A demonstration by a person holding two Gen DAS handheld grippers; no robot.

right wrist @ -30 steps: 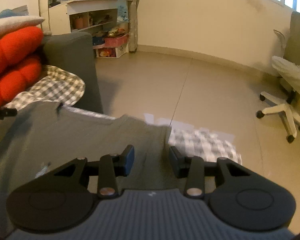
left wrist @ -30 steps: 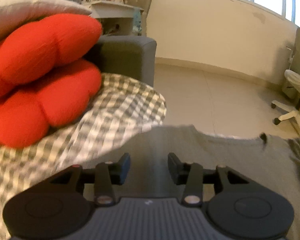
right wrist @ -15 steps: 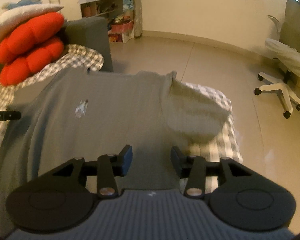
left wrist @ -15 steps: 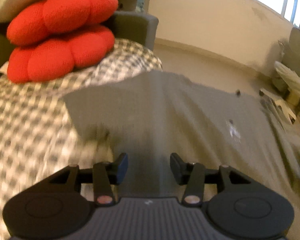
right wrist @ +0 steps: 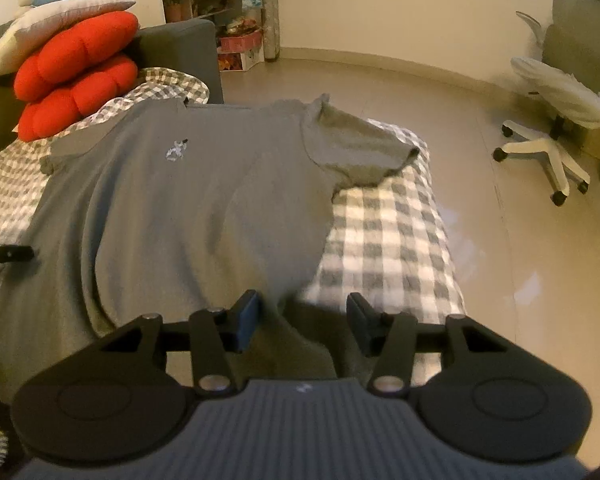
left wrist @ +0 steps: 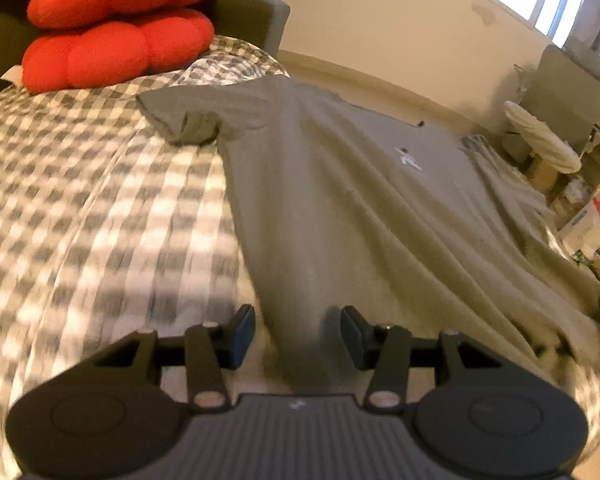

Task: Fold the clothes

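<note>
Left wrist view looks down over a grey T-shirt (left wrist: 340, 208) spread front-up across a checked blanket (left wrist: 100, 220), its hem nearest the left gripper (left wrist: 298, 334) and its collar at the far end. This gripper's jaws stand apart, and a ridge of the hem lies between them with neither pad pressing on it. The right gripper (right wrist: 302, 322) sits over the other hem corner, its jaws opening, cloth between them but not pinched.

The shirt looks like thin knit cotton: light, limp and quick to wrinkle, judging by the long soft folds running up its body. It should slide easily on the blanket, and any lifted part will probably sag and drag the rest. Good holds would be the doubled hem corners or the shoulder seams beside each sleeve (right wrist: 356, 148), where the cloth is thicker.

Two plump red cushions (left wrist: 116, 24) with a nubbly, quilted surface lie beyond the shirt, off to the left gripper's left.
</note>
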